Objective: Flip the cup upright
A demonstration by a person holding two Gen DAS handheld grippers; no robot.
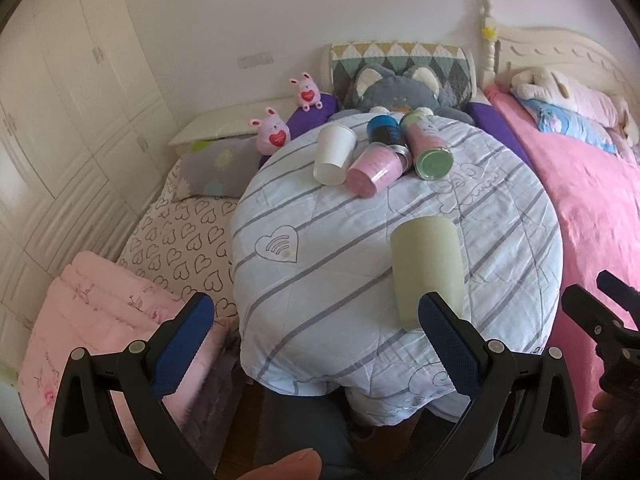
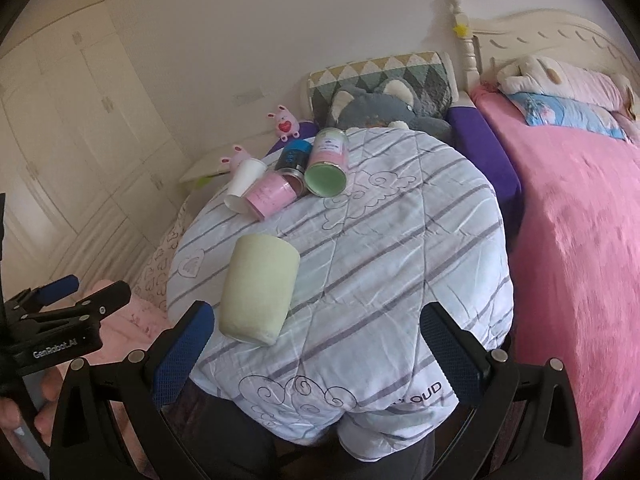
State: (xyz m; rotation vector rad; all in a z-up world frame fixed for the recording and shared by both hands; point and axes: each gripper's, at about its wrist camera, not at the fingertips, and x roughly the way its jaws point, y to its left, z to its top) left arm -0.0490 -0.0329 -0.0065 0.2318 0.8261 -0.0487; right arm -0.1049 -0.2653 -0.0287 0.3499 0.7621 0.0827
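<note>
We see the pale green cup (image 2: 259,289) lying on its side on the striped quilt (image 2: 400,240) covering the counter — near its front edge. Our left gripper (image 1: 316,322) and right gripper (image 2: 316,328) both hold their fingers spread wide, empty — the cup lies just ahead, untouched.

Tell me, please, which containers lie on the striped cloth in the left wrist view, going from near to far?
Pale green cup, on its side → pink cup → white paper cup → blue can. The green-based canister overlaps, so I leave it out.
</note>
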